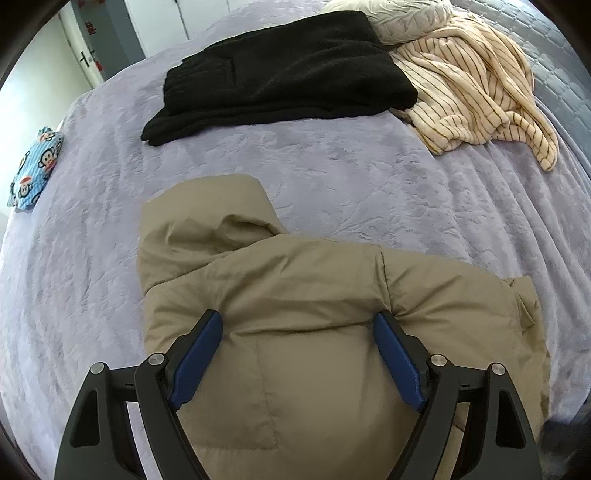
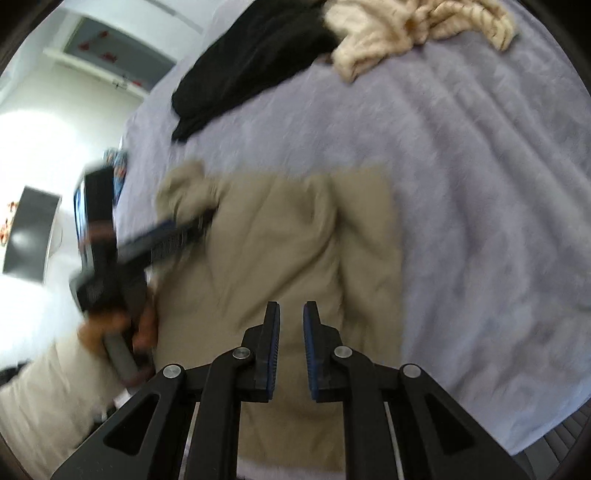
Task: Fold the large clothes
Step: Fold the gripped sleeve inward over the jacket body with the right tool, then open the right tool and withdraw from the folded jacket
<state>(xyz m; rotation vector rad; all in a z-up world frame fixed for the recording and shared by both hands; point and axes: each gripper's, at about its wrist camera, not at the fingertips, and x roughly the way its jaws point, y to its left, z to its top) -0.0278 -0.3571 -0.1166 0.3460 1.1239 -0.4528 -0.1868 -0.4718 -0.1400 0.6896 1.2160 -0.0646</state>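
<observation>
- Covering most of the view ahead of both grippers: lilac bed.
- Tan jacket lies partly folded, directly under left gripper, spread wide, empty.
- Right gripper nearly clenched, holds nothing; blurred.
- Next, prob: grab jacket edge, fold over.

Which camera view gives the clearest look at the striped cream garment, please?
The left wrist view: the striped cream garment lies sharp and nearly whole, rumpled beside the black garment. The right wrist view shows only a blurred portion at the top edge.
</observation>
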